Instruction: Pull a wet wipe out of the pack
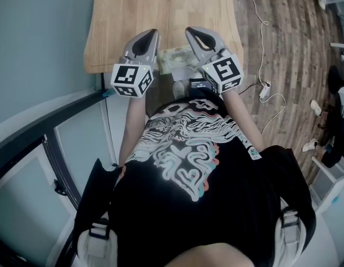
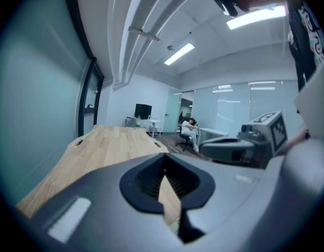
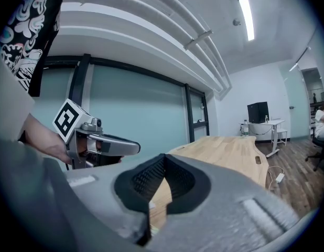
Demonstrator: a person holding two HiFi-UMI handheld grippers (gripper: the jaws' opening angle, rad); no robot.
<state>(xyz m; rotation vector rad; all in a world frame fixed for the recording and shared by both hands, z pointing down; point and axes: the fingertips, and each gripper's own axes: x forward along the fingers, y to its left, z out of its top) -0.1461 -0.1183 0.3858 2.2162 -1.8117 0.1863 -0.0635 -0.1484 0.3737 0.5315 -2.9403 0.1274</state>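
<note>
On the table (image 1: 133,15), a wipe pack (image 1: 175,58) is lying at the near edge between the left gripper (image 1: 152,34) and right gripper (image 1: 190,32); a cable (image 1: 264,88) is trailing right of it.

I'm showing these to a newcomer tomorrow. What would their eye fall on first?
The left hand-held gripper and the right hand-held gripper, both shut, jut side by side over the near edge of a wooden table. Between them lies a pale pack of wipes at that edge. Below, the person's black shirt with a swirling print fills the lower head view.
</note>
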